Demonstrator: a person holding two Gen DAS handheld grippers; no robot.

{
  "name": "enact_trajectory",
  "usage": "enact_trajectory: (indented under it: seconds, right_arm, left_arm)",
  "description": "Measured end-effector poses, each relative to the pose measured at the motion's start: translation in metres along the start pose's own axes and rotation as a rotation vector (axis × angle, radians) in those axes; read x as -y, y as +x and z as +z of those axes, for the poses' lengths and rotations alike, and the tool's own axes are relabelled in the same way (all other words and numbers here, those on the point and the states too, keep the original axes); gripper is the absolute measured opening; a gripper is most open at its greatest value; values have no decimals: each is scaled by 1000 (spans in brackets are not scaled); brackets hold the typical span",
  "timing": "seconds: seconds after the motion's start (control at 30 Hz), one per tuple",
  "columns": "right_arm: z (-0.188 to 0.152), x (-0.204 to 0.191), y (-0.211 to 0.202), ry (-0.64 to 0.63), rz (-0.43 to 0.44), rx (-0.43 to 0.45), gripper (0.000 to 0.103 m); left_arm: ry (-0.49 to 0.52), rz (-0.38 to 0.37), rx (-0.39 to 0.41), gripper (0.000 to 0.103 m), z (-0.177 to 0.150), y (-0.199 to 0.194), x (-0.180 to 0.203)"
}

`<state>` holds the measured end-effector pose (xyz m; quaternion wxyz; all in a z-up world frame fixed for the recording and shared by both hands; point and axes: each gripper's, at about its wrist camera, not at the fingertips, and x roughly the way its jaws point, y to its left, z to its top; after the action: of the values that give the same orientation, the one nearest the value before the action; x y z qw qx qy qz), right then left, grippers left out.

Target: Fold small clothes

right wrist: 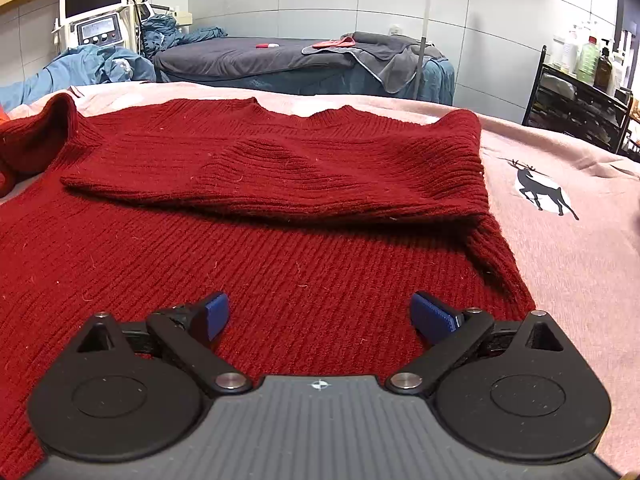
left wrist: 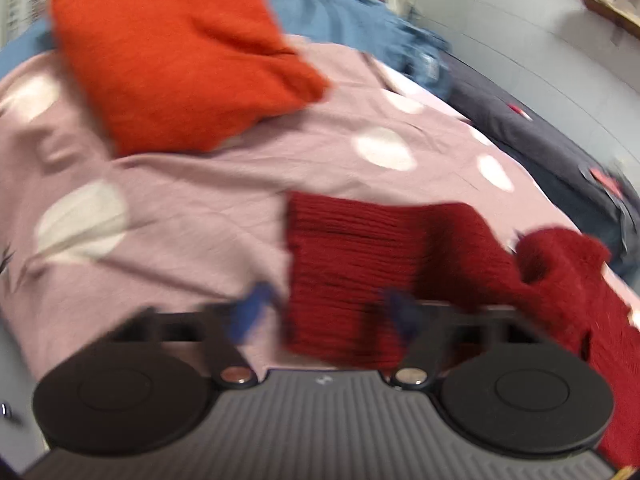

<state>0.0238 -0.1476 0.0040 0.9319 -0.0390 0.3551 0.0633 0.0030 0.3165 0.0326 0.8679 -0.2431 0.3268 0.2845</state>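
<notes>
A dark red ribbed sweater (right wrist: 280, 208) lies flat on a pink bedspread (right wrist: 568, 248), with one sleeve (right wrist: 304, 176) folded across its chest. My right gripper (right wrist: 320, 316) hovers just over the sweater's lower part, jaws open and empty. In the blurred left wrist view, my left gripper (left wrist: 328, 310) is open, with the cuff end of the other red sleeve (left wrist: 352, 272) between its blue fingers (left wrist: 256, 312); I cannot tell whether it touches them. A folded orange-red garment (left wrist: 180, 60) lies farther back on the bedspread (left wrist: 200, 200).
A second bed with a dark cover (right wrist: 260, 56) and a grey towel stands behind. Blue bedding (right wrist: 92, 68) is piled at the left by a medical monitor (right wrist: 96, 4). A black shelf cart with bottles (right wrist: 580, 92) stands at the right. A lamp pole (right wrist: 424, 28) rises by the far bed.
</notes>
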Motion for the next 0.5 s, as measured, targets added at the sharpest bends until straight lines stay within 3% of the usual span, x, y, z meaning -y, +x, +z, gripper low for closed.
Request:
enact_trajectory:
  seconds: [0.03, 0.1, 0.13, 0.23, 0.3, 0.4, 0.5]
  right_arm:
    - [0, 0, 0, -1, 0, 0, 103]
    - [0, 0, 0, -1, 0, 0, 103]
    - [0, 0, 0, 0, 0, 1, 103]
    - [0, 1, 0, 2, 3, 3, 103]
    - [0, 0, 0, 2, 3, 5, 103]
    - [-1, 0, 0, 2, 3, 7, 103]
    - [-1, 0, 0, 6, 7, 9, 103]
  left_arm:
    - [-4, -19, -17, 29, 1, 3, 3]
    - [-39, -50, -31, 13, 4, 8, 5]
    - [-52, -61, -23, 13, 8, 6, 5]
    - [-59, -58, 144, 12, 30, -24, 16]
    - [-21, -95, 241, 12, 53, -50, 37]
    - [50, -260, 296, 12, 80, -87, 93]
    - [138, -457, 323, 12, 77, -124, 171]
